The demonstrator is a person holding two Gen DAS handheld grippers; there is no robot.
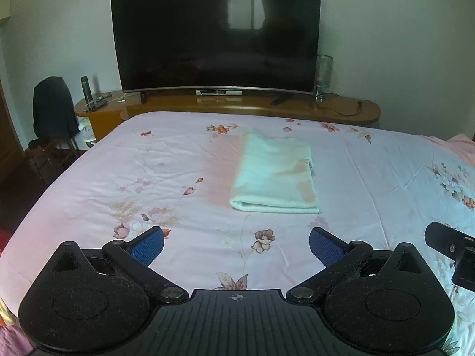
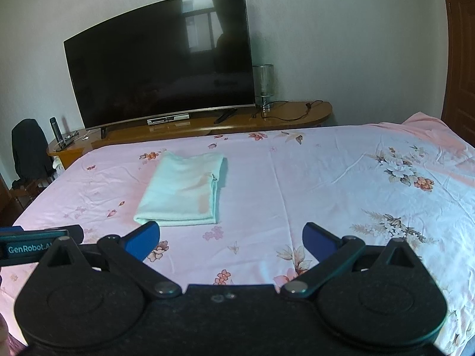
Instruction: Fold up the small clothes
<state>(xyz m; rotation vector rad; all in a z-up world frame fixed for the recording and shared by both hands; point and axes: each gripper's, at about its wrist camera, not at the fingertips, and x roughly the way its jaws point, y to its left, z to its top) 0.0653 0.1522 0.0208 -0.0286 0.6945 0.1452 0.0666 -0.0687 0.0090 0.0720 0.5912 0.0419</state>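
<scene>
A pale mint cloth lies folded into a neat rectangle on the pink floral bedspread, its thick folded edge facing me. The same cloth shows left of centre in the right wrist view. My left gripper hovers open just short of the cloth's near edge, blue pads spread wide with nothing between them. My right gripper is also open and empty, held to the right of the cloth over bare bedspread. Part of the right gripper shows at the right edge of the left wrist view.
A large dark television stands on a wooden console beyond the bed's far edge. On the console are a glass lamp, a cable and a dark bottle. A chair with dark clothing stands left. A wooden door is at the right.
</scene>
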